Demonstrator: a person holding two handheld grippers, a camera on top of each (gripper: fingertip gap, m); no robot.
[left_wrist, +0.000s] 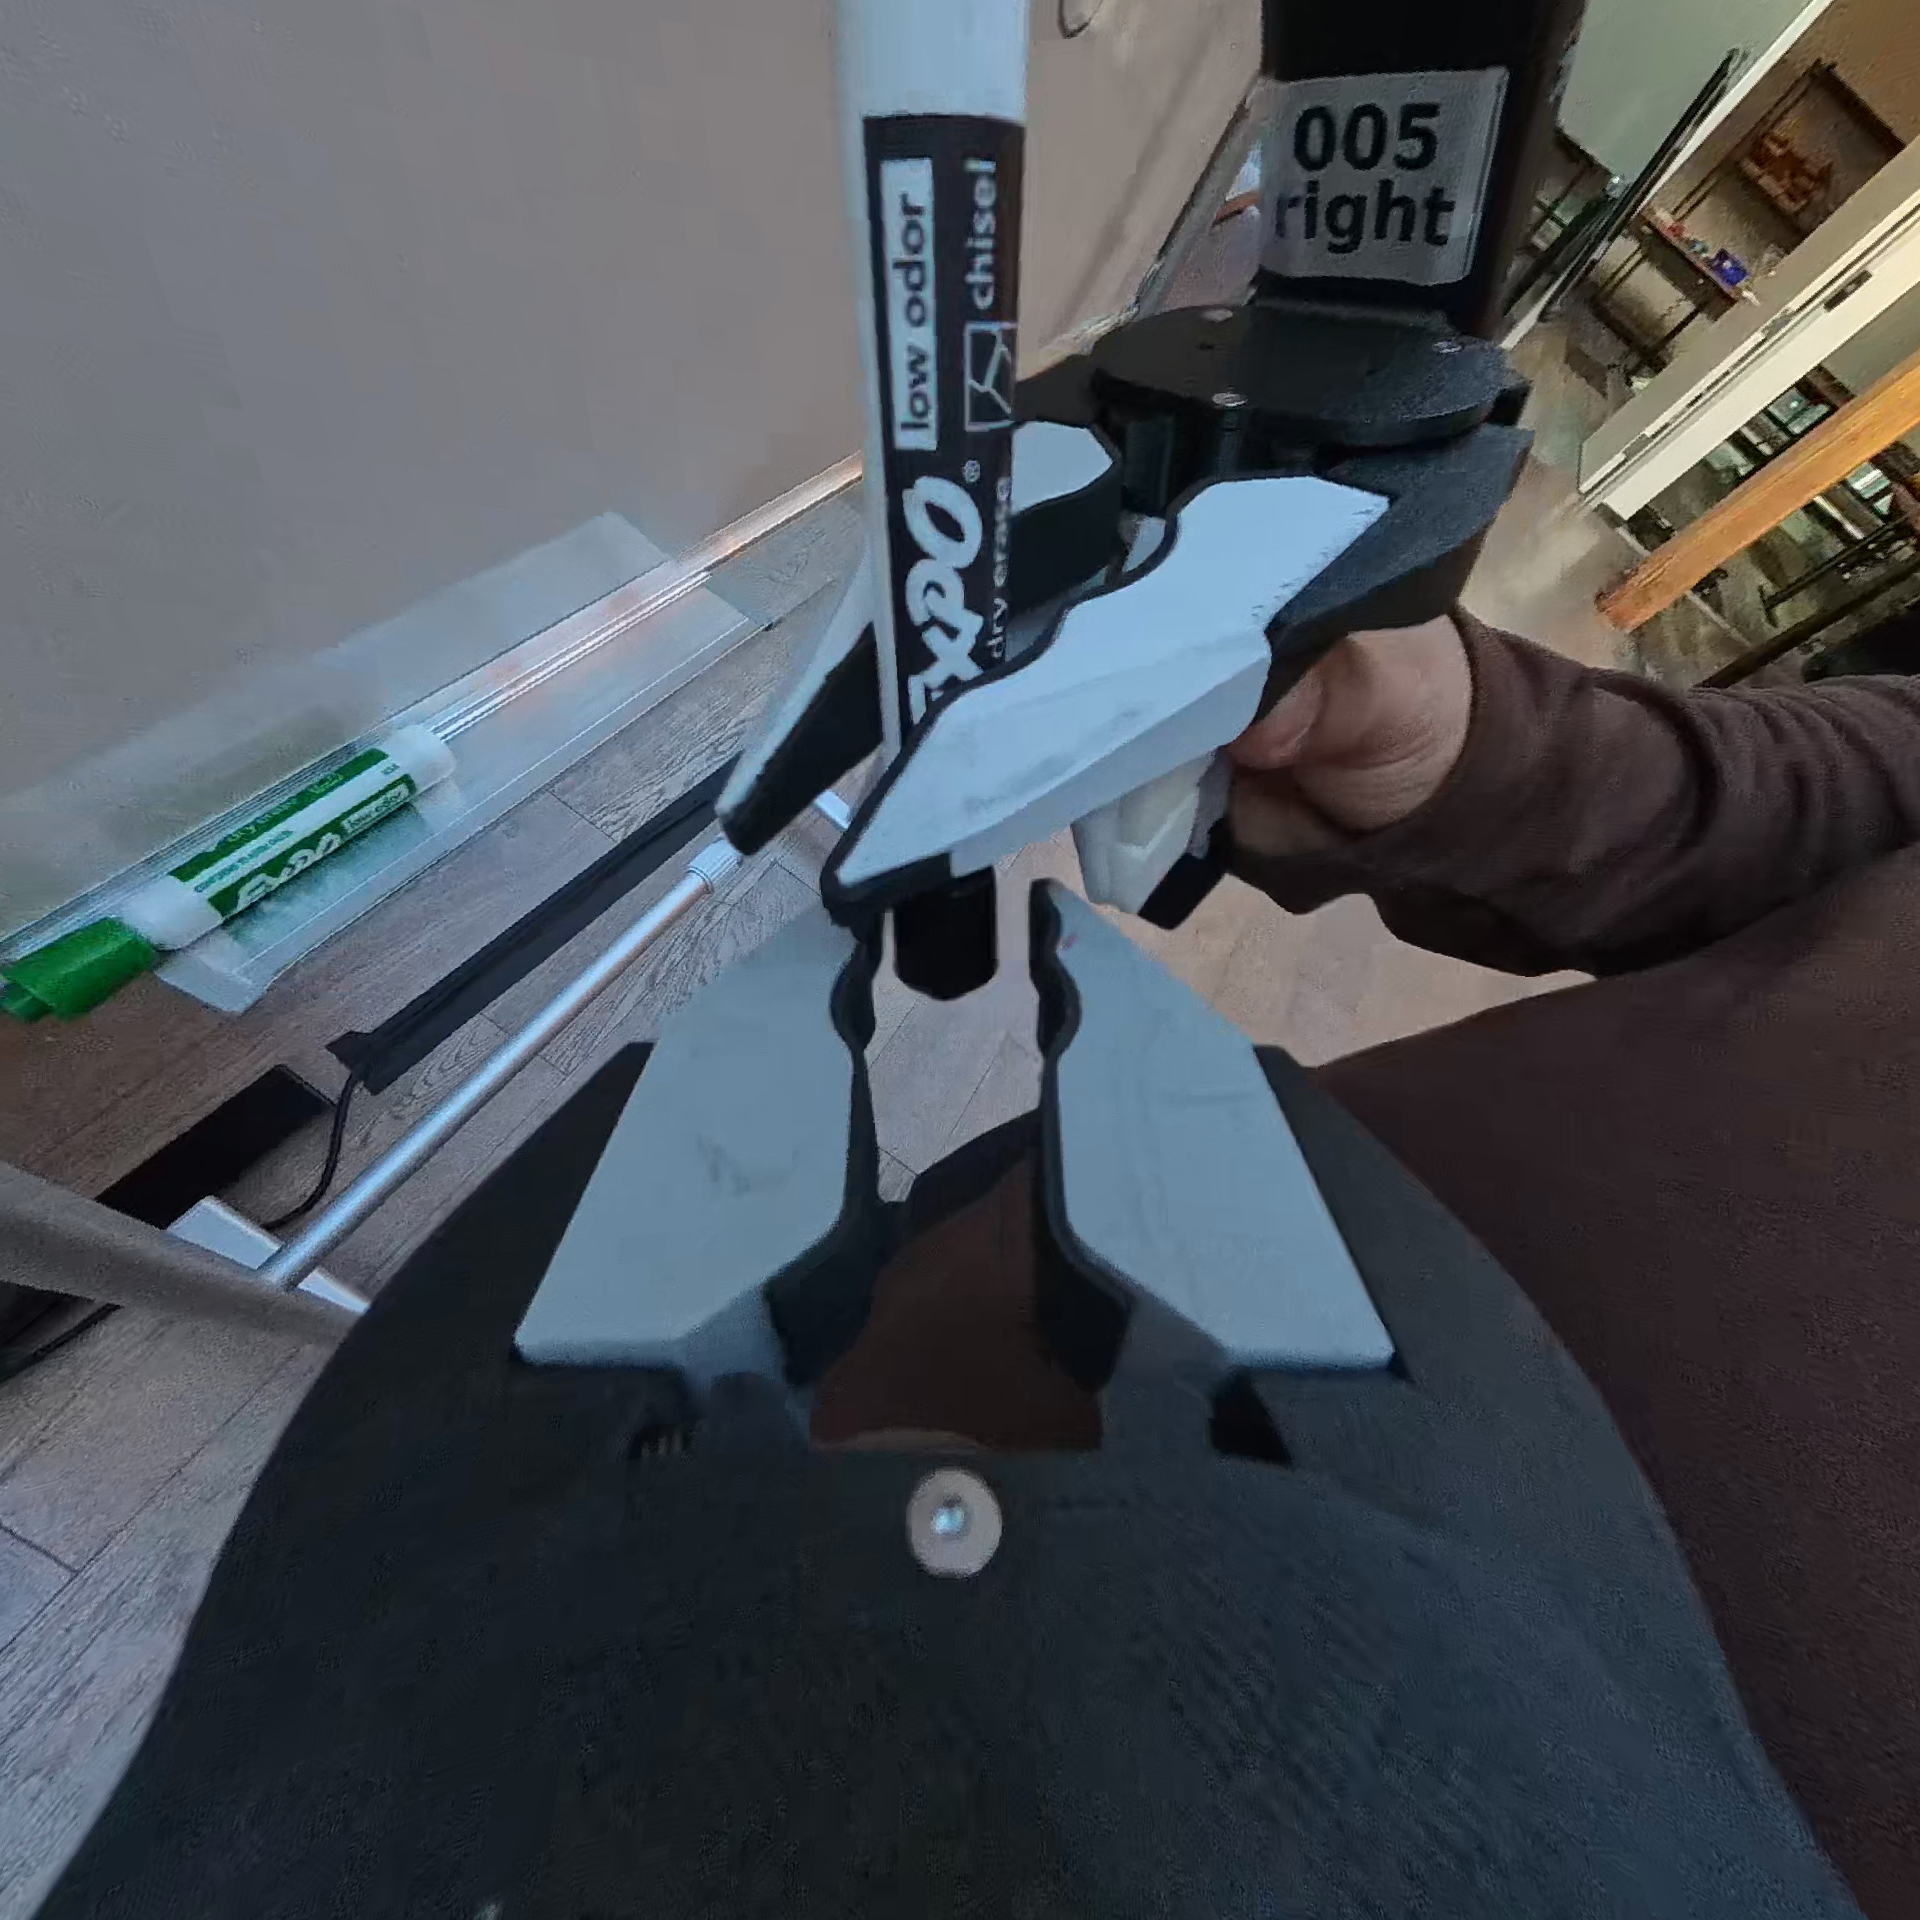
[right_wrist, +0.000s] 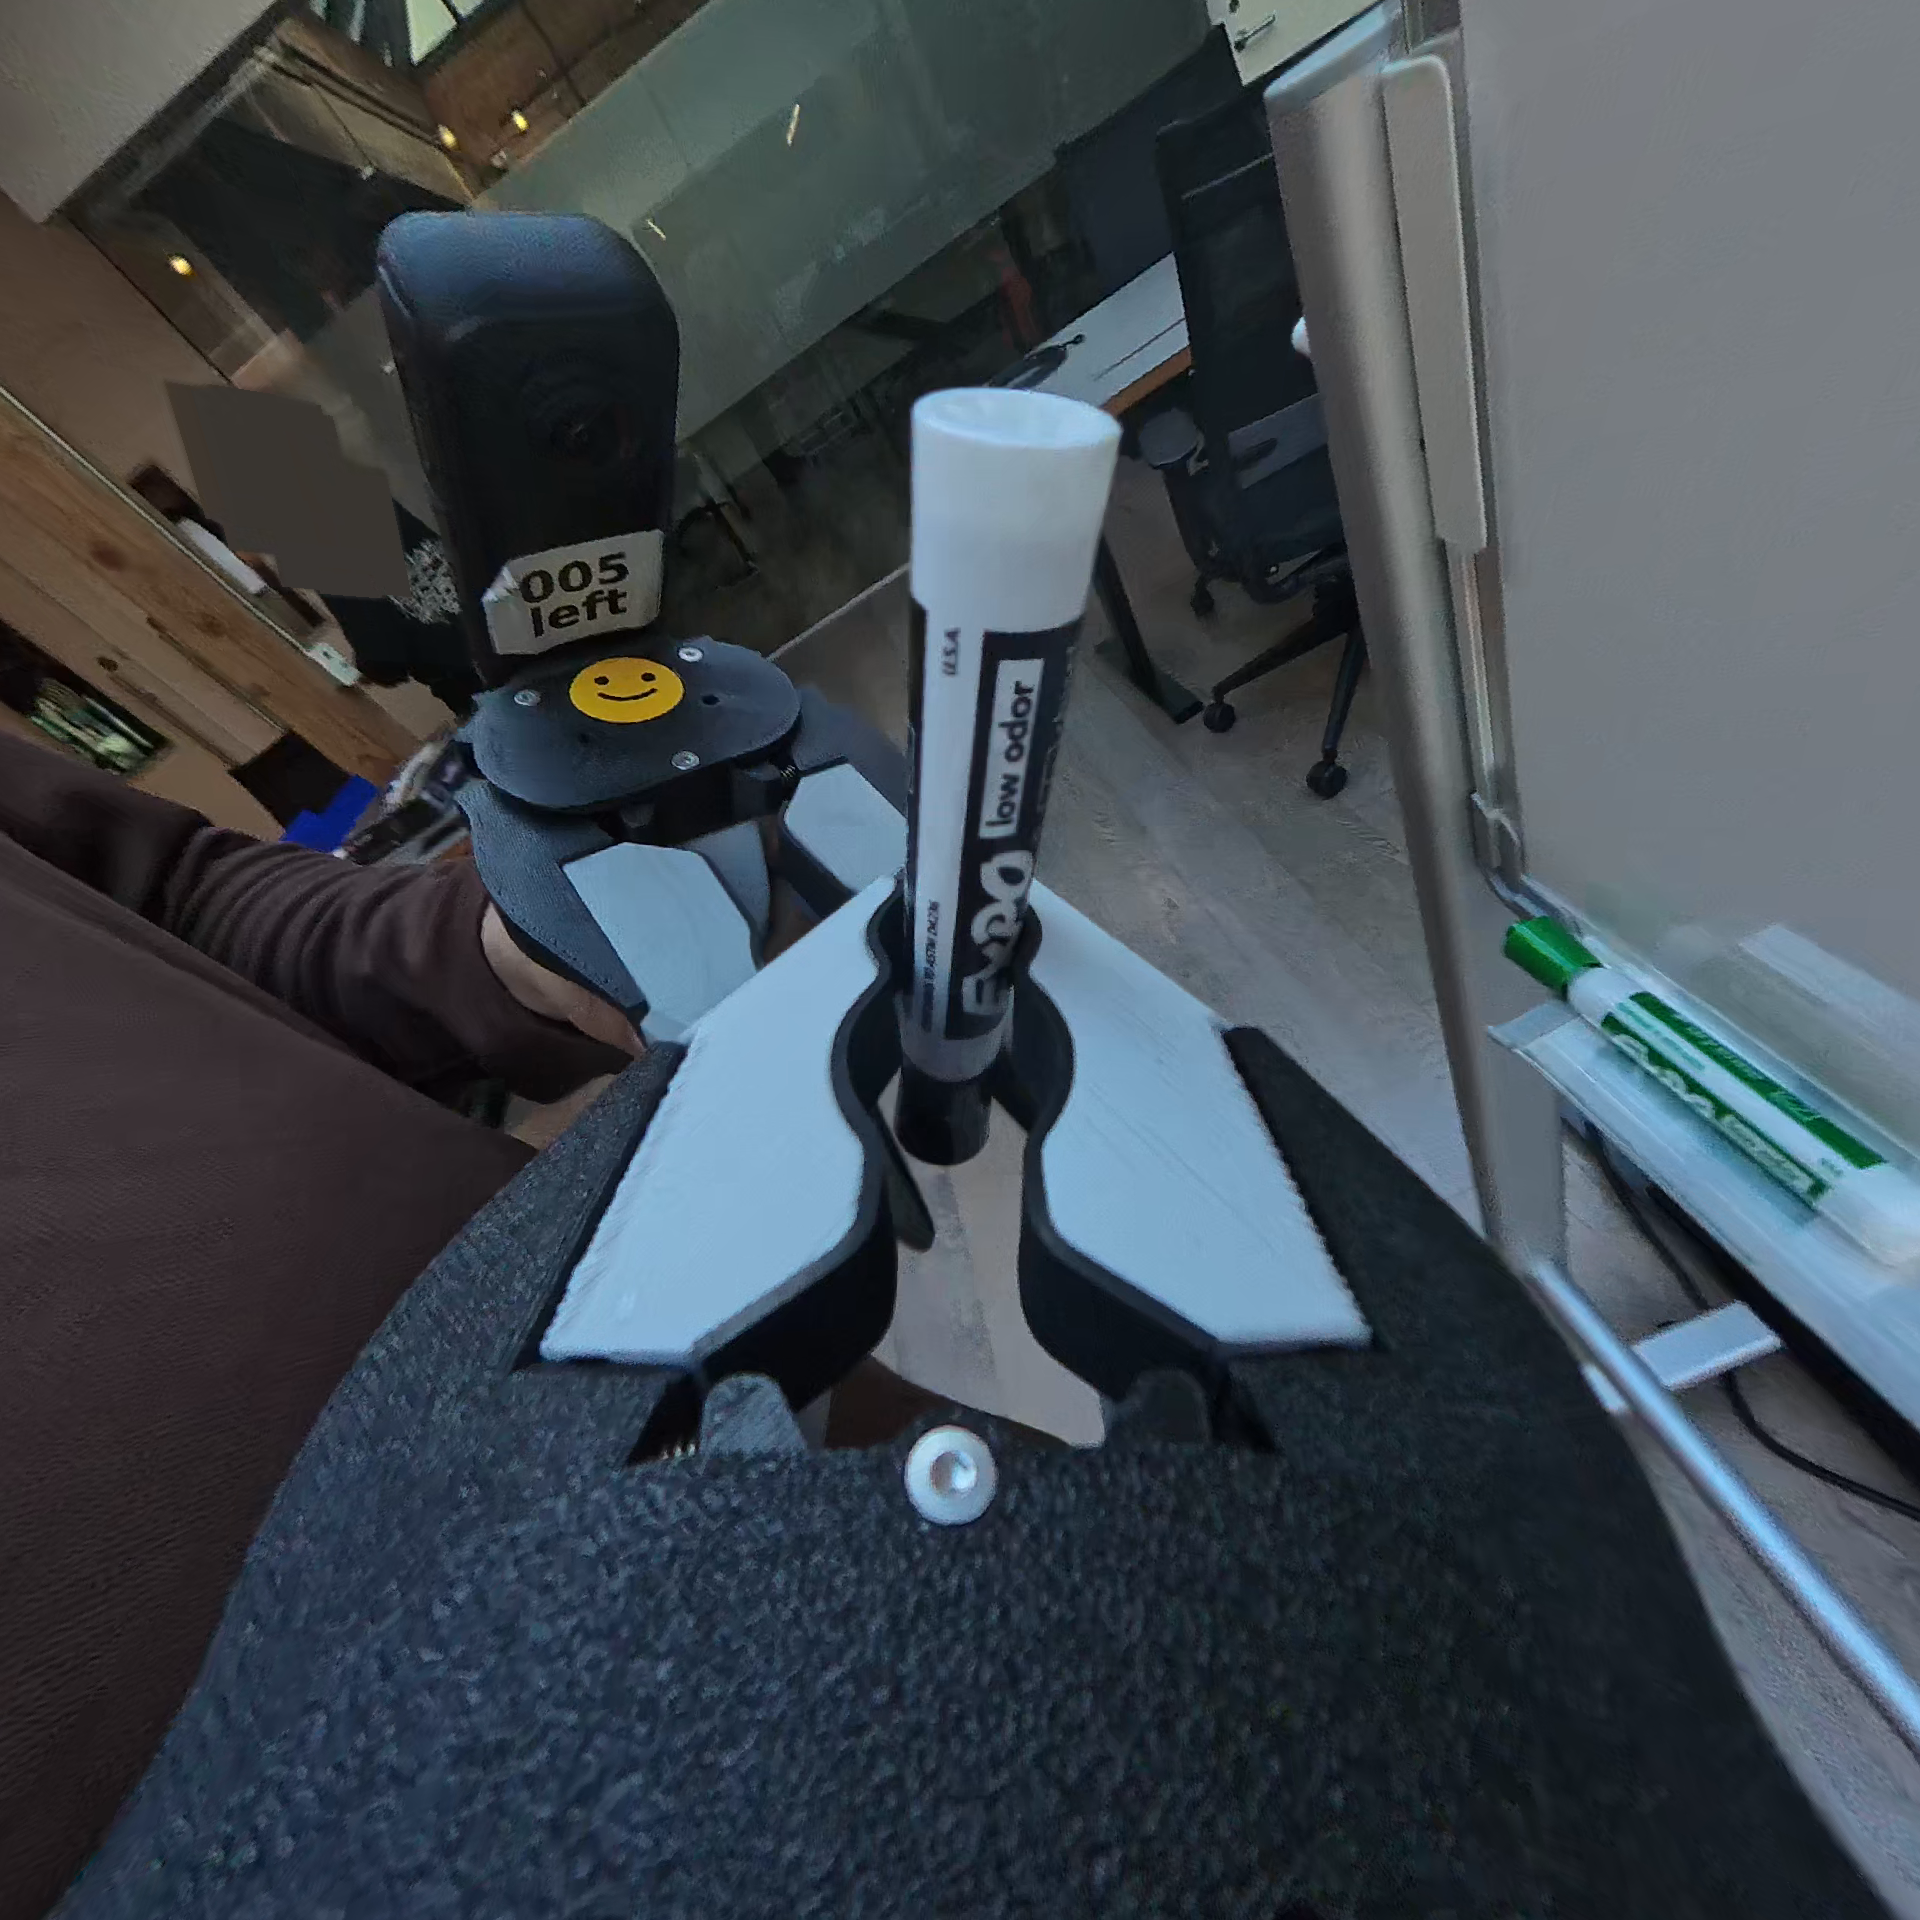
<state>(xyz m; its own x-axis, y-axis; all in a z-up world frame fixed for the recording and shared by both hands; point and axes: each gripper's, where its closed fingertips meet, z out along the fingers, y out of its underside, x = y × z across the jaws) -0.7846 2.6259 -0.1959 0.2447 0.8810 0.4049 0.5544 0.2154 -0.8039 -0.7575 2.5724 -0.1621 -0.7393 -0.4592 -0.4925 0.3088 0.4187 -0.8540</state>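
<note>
A dry-erase marker (left_wrist: 940, 416) with a white barrel, black label and black cap stands upright, cap end down. My right gripper (right_wrist: 961, 935) is shut on its lower barrel just above the cap; it also shows in the left wrist view (left_wrist: 795, 852). My left gripper (left_wrist: 951, 935) is open, its fingertips on either side of the black cap (left_wrist: 943, 935) with a gap on the right side. In the right wrist view the marker (right_wrist: 997, 644) rises from my fingers, and the left gripper (right_wrist: 769, 883) sits behind them, its tips hidden.
A whiteboard (left_wrist: 416, 260) stands close by, with a green marker (left_wrist: 291, 842) lying in its clear tray (left_wrist: 582, 623); both show in the right wrist view (right_wrist: 1725, 1091). A metal stand rod (left_wrist: 499, 1070), a cable and a black box lie below. An office chair (right_wrist: 1268, 468) stands beyond. My right fingertips sit around 6 centimeters from my left ones.
</note>
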